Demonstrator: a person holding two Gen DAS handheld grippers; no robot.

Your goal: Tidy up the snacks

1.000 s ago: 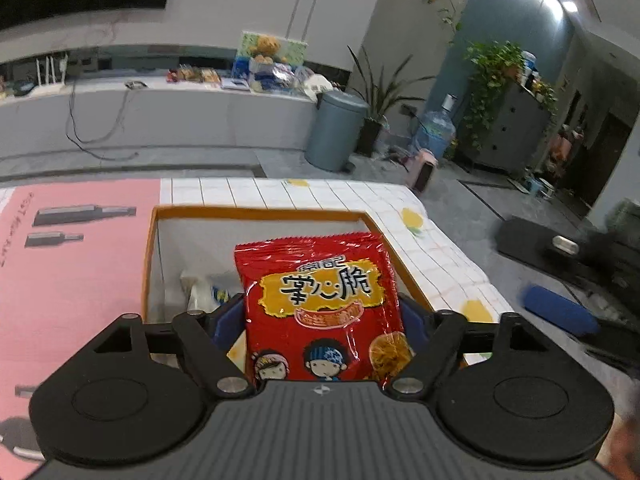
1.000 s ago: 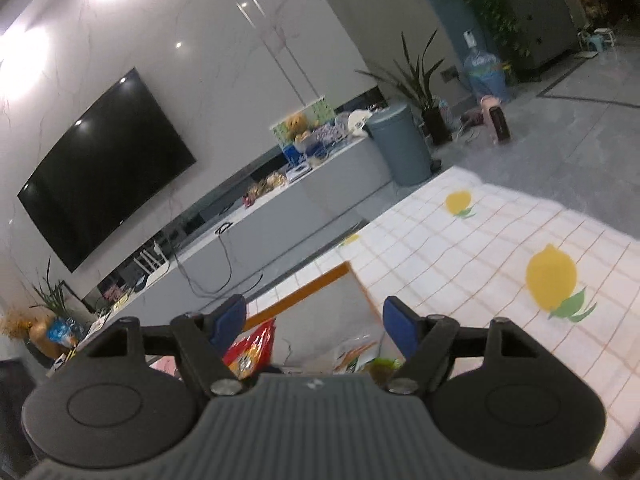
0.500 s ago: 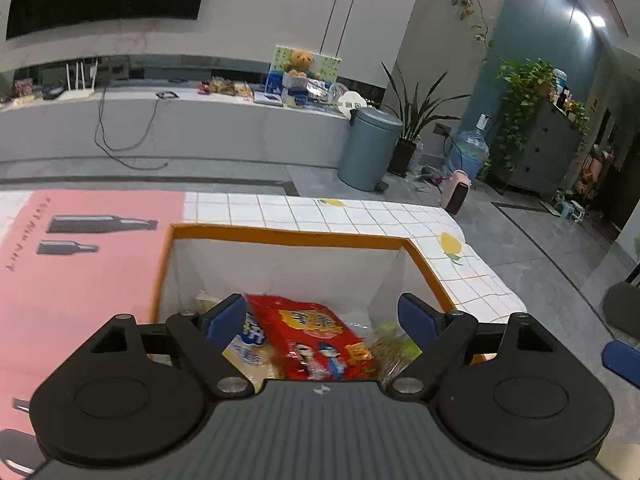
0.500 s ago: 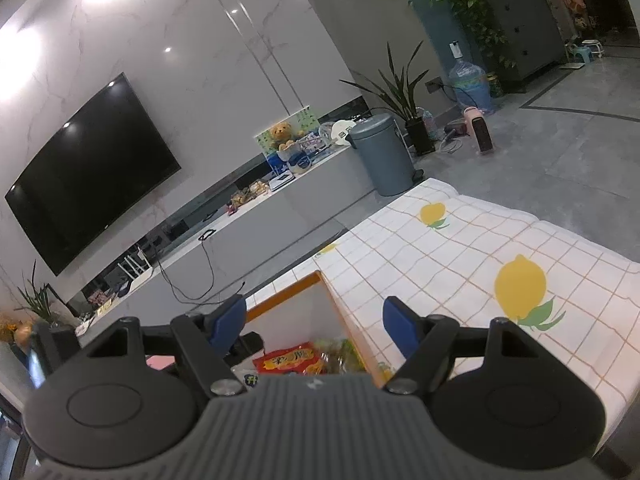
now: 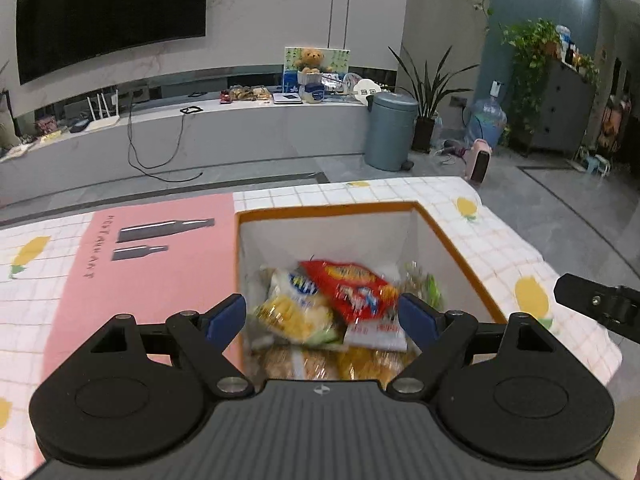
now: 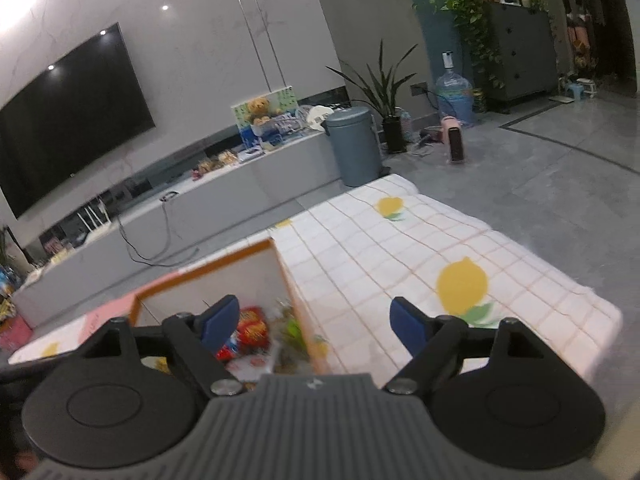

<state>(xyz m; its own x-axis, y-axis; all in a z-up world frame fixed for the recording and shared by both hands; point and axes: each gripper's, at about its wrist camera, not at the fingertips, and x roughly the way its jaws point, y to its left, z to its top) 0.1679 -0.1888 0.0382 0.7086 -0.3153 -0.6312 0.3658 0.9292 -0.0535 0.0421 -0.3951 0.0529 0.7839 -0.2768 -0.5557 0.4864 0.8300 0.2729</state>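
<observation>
Snacks (image 5: 352,292) fill our box (image 5: 448,240); our left tool (image 5: 322,318) gapes empty, our right tool (image 6: 316,322) is opening, empty.

The left black two-finger gripper with blue pads (image 5: 322,318) points downward, its jaws spread wide with nothing pressed between the pads. The right black two-finger gripper with blue pads (image 6: 316,322) also tilts downward, jaws opening, nothing gripped between them.
</observation>
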